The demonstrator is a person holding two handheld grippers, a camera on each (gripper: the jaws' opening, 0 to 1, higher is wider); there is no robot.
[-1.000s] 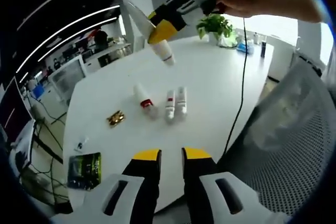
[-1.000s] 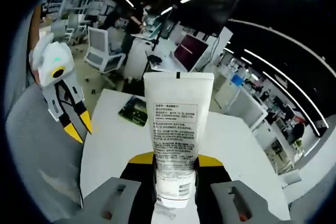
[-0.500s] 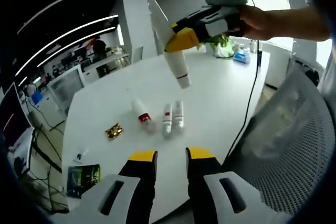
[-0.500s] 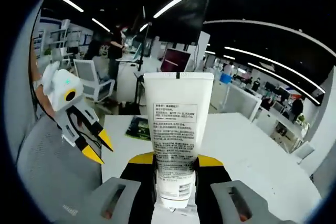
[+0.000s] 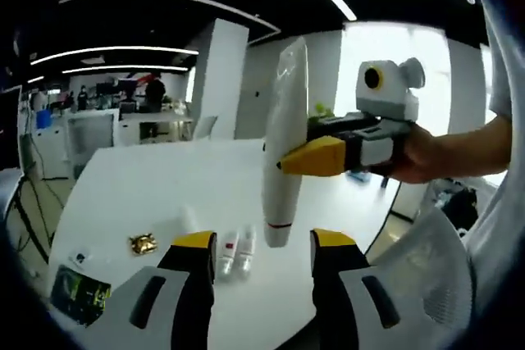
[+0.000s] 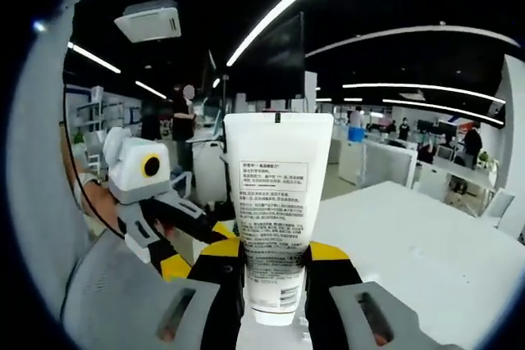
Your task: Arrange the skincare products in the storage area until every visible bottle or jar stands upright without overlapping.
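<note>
A white squeeze tube (image 6: 277, 219) with printed text stands between the jaws of my right gripper (image 6: 275, 253), which is shut on it. In the left gripper view the same white tube (image 5: 283, 145) hangs cap down above the table, with the right gripper (image 5: 310, 156) clamping it from the right. My left gripper (image 5: 264, 242) is open just below and in front of the tube, its jaws wide apart with nothing between them. Two small red-banded bottles (image 5: 236, 252) lie side by side on the white table (image 5: 164, 194). The left gripper (image 6: 197, 247) also enters the right gripper view from the left.
A small gold object (image 5: 143, 243) and a dark green packet (image 5: 78, 291) lie on the table's near left. A person's hand (image 5: 426, 153) grips the right gripper. A mesh office chair (image 5: 435, 276) stands at the right, with desks and people behind.
The right gripper has swung the tube from a slant to hang vertically, close in front of the left gripper. The left jaws have spread wider. Both views have tilted upward.
</note>
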